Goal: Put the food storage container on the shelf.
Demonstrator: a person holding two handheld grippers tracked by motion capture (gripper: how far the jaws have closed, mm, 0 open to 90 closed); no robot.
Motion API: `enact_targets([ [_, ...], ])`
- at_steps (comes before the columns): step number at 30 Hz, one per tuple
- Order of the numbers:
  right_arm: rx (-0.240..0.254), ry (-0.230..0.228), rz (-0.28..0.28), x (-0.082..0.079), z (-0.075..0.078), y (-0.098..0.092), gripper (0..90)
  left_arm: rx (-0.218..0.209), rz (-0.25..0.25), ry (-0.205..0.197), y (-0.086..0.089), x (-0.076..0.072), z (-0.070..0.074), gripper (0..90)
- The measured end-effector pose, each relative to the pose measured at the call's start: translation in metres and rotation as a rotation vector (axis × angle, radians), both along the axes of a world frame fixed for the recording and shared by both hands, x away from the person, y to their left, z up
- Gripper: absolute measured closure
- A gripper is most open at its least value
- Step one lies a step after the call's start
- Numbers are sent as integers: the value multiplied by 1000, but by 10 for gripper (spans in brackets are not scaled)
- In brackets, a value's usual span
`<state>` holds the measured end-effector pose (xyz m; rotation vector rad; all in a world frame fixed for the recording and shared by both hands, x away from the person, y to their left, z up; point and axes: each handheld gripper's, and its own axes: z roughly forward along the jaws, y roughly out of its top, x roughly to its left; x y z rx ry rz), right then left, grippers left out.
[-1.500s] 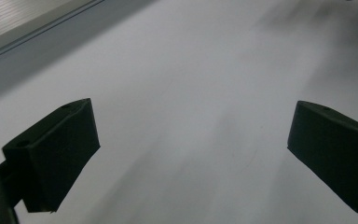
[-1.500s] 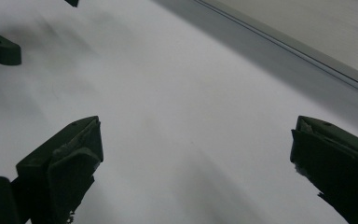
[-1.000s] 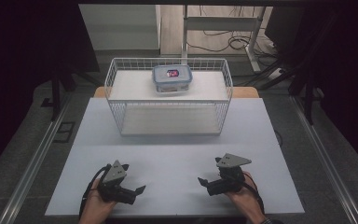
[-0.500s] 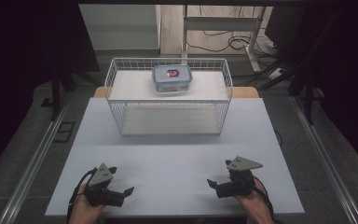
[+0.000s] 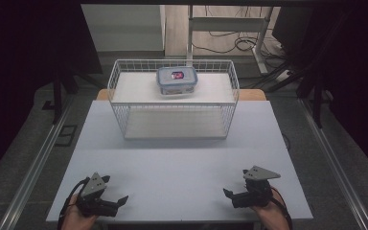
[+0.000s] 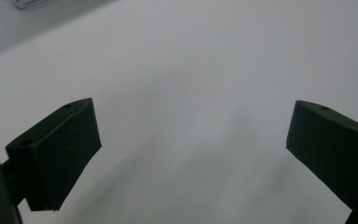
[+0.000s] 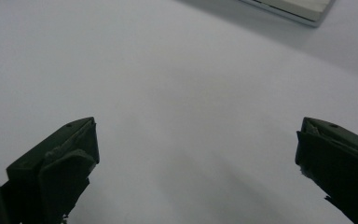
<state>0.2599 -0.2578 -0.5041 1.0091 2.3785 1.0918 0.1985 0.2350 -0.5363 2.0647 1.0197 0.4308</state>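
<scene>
— High view first: shows a wire basket (image 5: 177, 120) on the far half of a white table (image 5: 182, 163), with a lidded plastic box (image 5: 177, 80) inside, toward the basket's back wall and about midway along it.

— Touched by anything?

— No. Sits alone in the basket, lid on, well apart from both claws.

— And the claws?

— Finds the left gripper (image 5: 120, 201) well in front of the basket, out past its left corner, low over the table. Finds the right gripper (image 5: 230, 195) likewise well in front, out past the basket's right corner. Both turned inward, facing each other across the bare stretch in front of the basket.

— Open or closed?

— Spread wide, both. Borne out by the left gripper view and the right gripper view: black jaws far apart, plain tabletop between, nothing clamped.

— So how far along?

— Hard to call it more than the very start, judging from this. No grasp, no contact, no reach toward the basket.

— And left to do?

— Nearly everything, by the look of it: crossing to the basket, going in over its rim, closing on the box, bringing it out in front of the basket.

— Anything settled already?

— Only open, empty jaws, ready to go. Cannot tell about the latches on the lid.
</scene>
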Motion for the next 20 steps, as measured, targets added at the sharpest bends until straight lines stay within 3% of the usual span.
enact_targets([
  [9,-21,35,-28,-6,-7,-12,0,-4,28,9,9,-3,-4,6],
  [14,-39,84,-24,-5,-12,-13,0,-3,32,25,11,-4,-6,5],
  [20,-51,79,-28,-5,-12,-12,0,8,34,24,11,-4,-7,3],
])
